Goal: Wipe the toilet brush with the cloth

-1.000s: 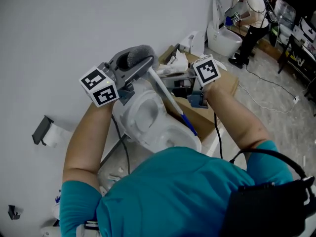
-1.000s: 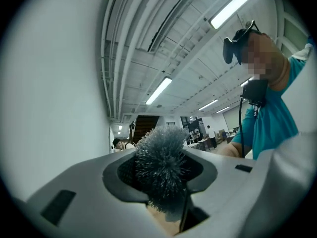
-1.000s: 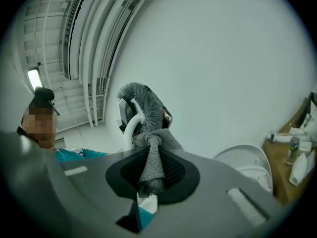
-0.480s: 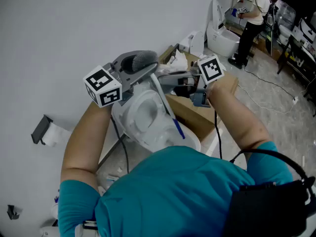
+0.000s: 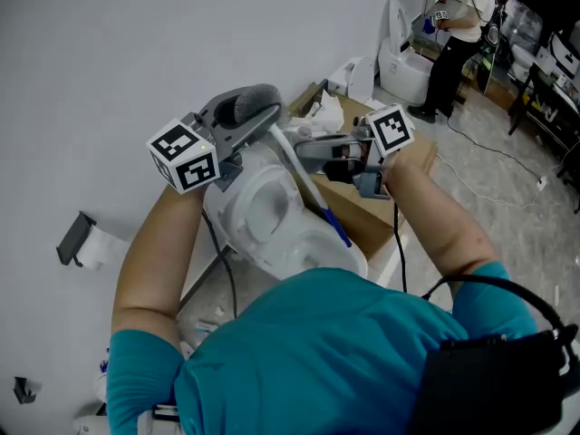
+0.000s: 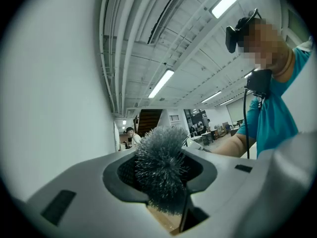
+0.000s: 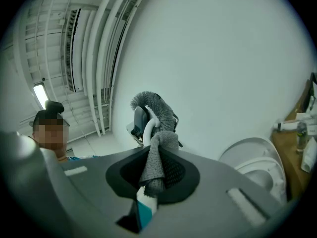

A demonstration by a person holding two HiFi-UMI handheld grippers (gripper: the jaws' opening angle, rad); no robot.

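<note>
While both grips hold as a second ago, little differs. Left gripper [image 5: 245, 120]: jaws part-open, clamped on the bristle head of the toilet brush [image 6: 159, 162], raised over the toilet [image 5: 299, 252]. Right gripper [image 5: 317, 150]: jaws pinching grey cloth [image 7: 157, 157] round the white handle [image 5: 304, 175]. Handle's blue tip has swung slightly right since half a second ago. Far person [image 5: 453, 34], bent earlier, stands.

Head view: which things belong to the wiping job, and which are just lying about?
In the job: toilet brush, cloth, left gripper, right gripper.
Lying about: toilet, cardboard box, paper holder on the wall, far toilet.
</note>
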